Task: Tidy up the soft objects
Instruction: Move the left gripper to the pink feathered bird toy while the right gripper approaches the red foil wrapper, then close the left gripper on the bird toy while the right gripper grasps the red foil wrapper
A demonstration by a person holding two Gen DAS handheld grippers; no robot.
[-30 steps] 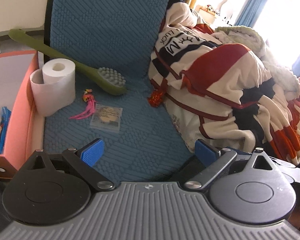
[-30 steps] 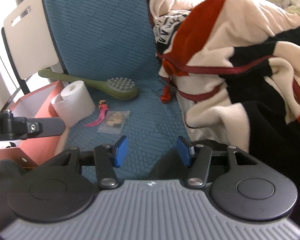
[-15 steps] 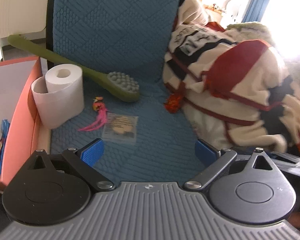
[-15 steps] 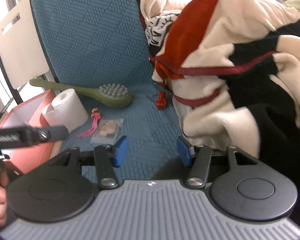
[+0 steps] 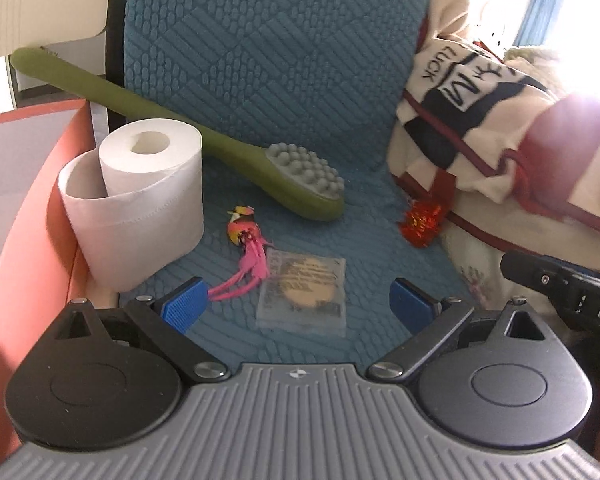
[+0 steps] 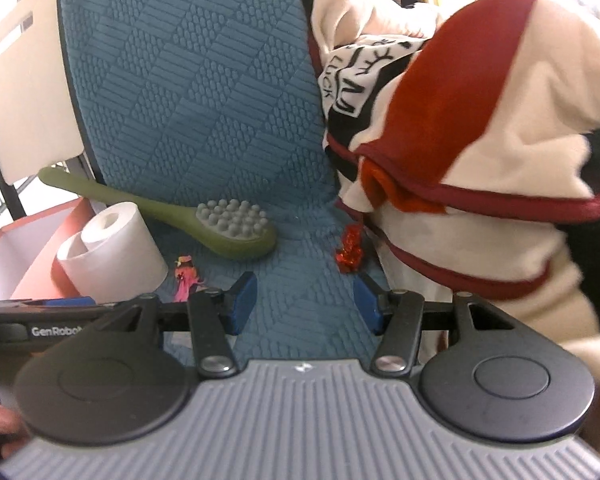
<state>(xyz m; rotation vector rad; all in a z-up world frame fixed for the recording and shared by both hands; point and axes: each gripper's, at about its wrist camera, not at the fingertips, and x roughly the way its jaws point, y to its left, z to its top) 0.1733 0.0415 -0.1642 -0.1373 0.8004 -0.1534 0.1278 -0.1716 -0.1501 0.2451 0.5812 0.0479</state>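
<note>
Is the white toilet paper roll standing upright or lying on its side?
Upright. The white toilet paper roll stands on end on the blue textured seat cushion, its hollow core facing up, with a loose sheet wrapped around it.

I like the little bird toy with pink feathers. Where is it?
In the left wrist view, the bird toy lies on the blue seat cushion, between the toilet paper roll and the clear packet.
</note>
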